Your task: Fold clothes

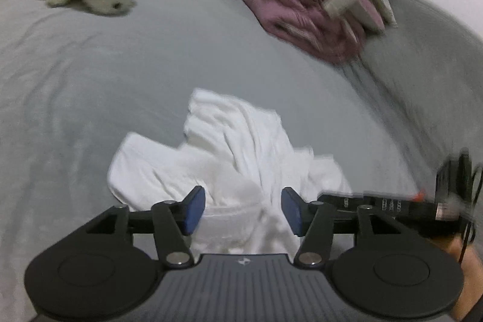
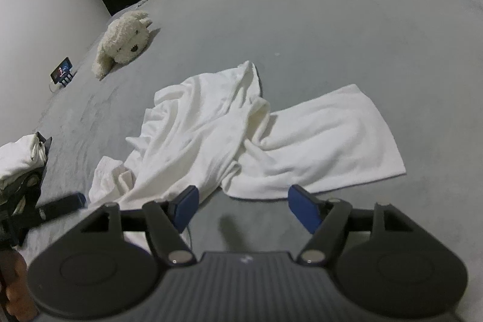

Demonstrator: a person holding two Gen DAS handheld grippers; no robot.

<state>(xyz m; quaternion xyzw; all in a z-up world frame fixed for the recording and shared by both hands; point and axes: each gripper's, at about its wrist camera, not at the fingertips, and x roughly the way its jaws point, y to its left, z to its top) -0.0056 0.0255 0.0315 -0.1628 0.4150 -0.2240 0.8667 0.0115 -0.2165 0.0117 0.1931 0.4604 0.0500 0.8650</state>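
Grey bed (image 2: 332, 20) seen from both wrist cameras, with a crumpled white garment (image 2: 211, 125) lying near its middle. In the right wrist view the garment spreads in two lobes: a rumpled part at left with raised folds and a flatter, roughly rectangular part at right; a small bunched end lies at its lower left. Right tool (image 2: 243, 208): blue pads apart, jaws open, nothing between them but bare sheet; the left pad stands just at the garment's near edge, and whether it touches the cloth cannot be told. Left tool (image 1: 243, 210): jaws likewise open, pads standing to either side of a raised fold of the garment (image 1: 229, 147) without pressing on it; the view is motion-blurred. In the left wrist view the right tool appears at the right margin as a blurred black shape, with part of a hand below it. Plush toy (image 2: 123, 41), cream, lies on the bed well apart from the garment, toward the far left. Pile of folded clothes (image 1: 317, 8), pink with a green knit piece on top, sits at the far edge of the bed. A small lit screen (image 2: 62, 71) stands beside the bed at left.
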